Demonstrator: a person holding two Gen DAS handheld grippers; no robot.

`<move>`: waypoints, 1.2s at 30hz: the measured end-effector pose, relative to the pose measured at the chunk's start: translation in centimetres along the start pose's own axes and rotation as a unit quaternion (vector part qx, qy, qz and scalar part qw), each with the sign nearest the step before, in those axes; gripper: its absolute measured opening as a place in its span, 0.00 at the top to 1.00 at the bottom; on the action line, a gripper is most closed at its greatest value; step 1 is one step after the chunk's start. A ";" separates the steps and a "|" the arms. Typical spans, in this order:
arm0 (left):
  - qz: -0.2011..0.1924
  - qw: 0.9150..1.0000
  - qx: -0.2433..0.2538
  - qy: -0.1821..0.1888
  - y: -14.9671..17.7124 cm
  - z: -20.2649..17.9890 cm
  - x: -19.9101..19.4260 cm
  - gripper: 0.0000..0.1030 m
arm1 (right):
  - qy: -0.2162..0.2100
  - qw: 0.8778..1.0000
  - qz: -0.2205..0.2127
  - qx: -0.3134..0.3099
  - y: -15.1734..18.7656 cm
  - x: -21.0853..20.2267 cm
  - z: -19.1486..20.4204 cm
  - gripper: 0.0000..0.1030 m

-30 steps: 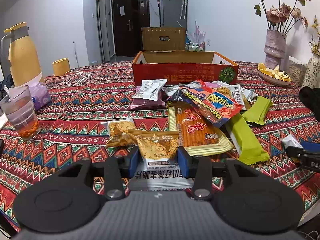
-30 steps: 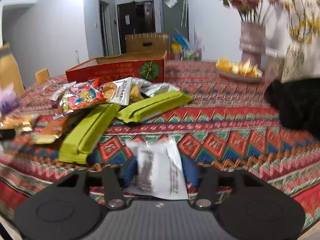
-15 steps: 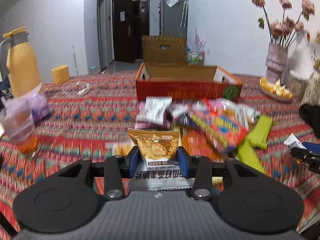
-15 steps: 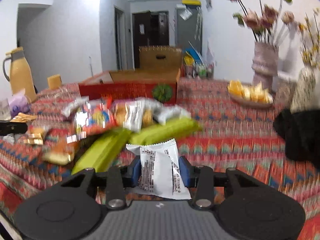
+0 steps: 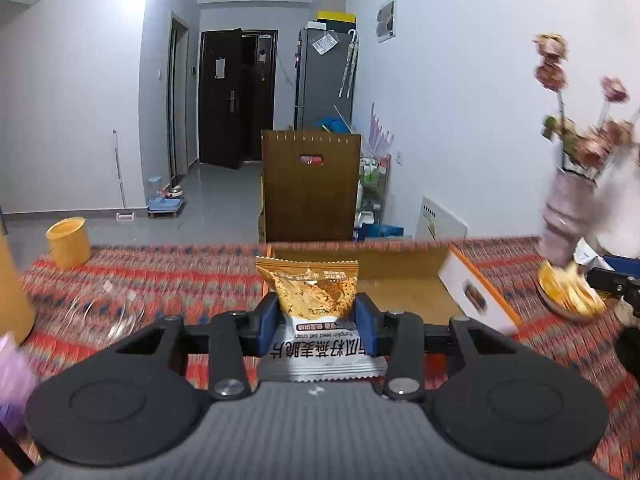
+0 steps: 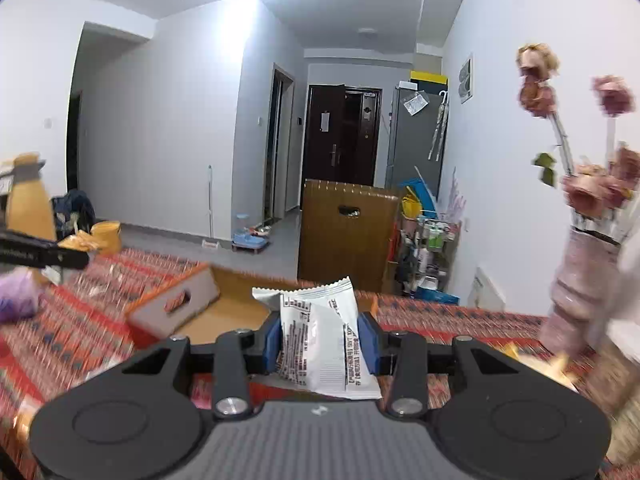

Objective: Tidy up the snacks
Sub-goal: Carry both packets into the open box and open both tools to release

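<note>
1. I have the left gripper point(image 5: 316, 322) clamped on an orange oat-crisp packet point(image 5: 310, 294); its blue fingers point(image 5: 267, 328) press the packet's sides, and the packet hangs over the near edge of the open cardboard box point(image 5: 404, 276).
2. My right gripper point(image 6: 320, 340) has just been closing its fingers point(image 6: 367, 342) onto a white snack packet point(image 6: 320, 332), and they now pinch it from both sides. It sits near the right end of the same box point(image 6: 224, 308).
3. The box floor I can see looks bare, so I judge no snack is stowed yet, though part of the box is hidden.
4. What is left: release both packets into the box, then fetch the others; the pile on the table point(image 5: 168, 280) is out of view now, so I cannot count them.
</note>
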State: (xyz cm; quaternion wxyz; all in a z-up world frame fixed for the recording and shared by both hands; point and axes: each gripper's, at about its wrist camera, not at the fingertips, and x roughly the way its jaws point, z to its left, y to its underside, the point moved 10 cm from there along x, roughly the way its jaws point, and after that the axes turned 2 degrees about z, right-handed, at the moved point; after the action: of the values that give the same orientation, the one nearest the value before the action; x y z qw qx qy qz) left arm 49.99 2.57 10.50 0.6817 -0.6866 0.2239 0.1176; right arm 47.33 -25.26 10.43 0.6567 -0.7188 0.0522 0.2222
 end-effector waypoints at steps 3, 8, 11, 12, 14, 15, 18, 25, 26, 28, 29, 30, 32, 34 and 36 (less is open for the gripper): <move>0.017 1.000 -0.003 0.001 -2.2 0.4 5.4 0.60 | 0.002 1.000 0.014 0.009 -2.4 6.1 -0.8 0.62; 0.072 0.997 -0.017 -0.012 -3.2 1.6 15.0 0.60 | 0.026 0.997 0.068 0.005 -3.1 17.2 -1.7 0.62; 0.099 0.995 -0.016 0.002 -2.5 1.8 19.4 0.60 | 0.046 0.993 0.109 -0.015 -1.7 22.6 -1.6 0.62; 0.104 0.994 -0.013 0.004 -2.2 1.7 20.8 0.60 | 0.051 0.990 0.129 -0.022 -0.9 24.5 -1.5 0.61; 0.117 0.993 -0.005 0.004 -1.3 1.8 23.5 0.60 | 0.060 0.985 0.157 -0.027 0.4 27.2 -1.6 0.61; 0.125 0.992 -0.002 -0.003 -0.7 1.9 24.8 0.60 | 0.062 0.983 0.172 -0.030 1.0 28.5 -1.7 0.61; 0.151 0.988 0.004 -0.036 0.9 2.7 27.3 0.58 | 0.068 0.972 0.222 -0.038 2.7 31.3 -1.9 0.62; 0.137 0.988 0.042 -0.050 1.5 1.4 26.6 0.31 | 0.050 0.967 0.242 -0.055 3.2 32.8 -1.0 0.42; 0.128 0.989 0.040 -0.054 1.3 1.5 26.5 0.31 | 0.049 0.968 0.240 -0.057 3.1 32.7 -0.8 0.41; 0.120 0.991 0.026 -0.051 0.9 1.6 25.9 0.31 | 0.051 0.970 0.231 -0.060 2.8 32.5 -1.1 0.37; 0.123 0.991 0.021 -0.050 0.7 1.6 25.7 0.31 | 0.054 0.970 0.228 -0.063 2.6 32.2 -1.0 0.35; 0.124 0.991 0.017 -0.049 0.4 1.6 25.2 0.30 | 0.055 0.971 0.224 -0.065 2.3 31.8 -1.2 0.35; 0.118 0.992 0.012 -0.046 -0.4 1.4 23.4 0.29 | 0.058 0.972 0.218 -0.069 1.4 30.4 -1.2 0.35; 0.106 0.993 0.017 -0.041 -1.8 1.1 21.1 0.28 | 0.053 0.975 0.206 -0.070 0.1 28.6 -1.0 0.34; 0.093 0.995 0.019 -0.039 -3.2 1.1 18.6 0.26 | 0.048 0.978 0.192 -0.068 -1.6 26.2 -0.7 0.30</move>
State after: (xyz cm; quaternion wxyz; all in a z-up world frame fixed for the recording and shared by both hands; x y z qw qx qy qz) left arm 67.89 0.78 4.60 0.6891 -0.6445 0.2619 0.2029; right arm 71.60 -20.04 1.77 0.5480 -0.7482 0.2057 0.3122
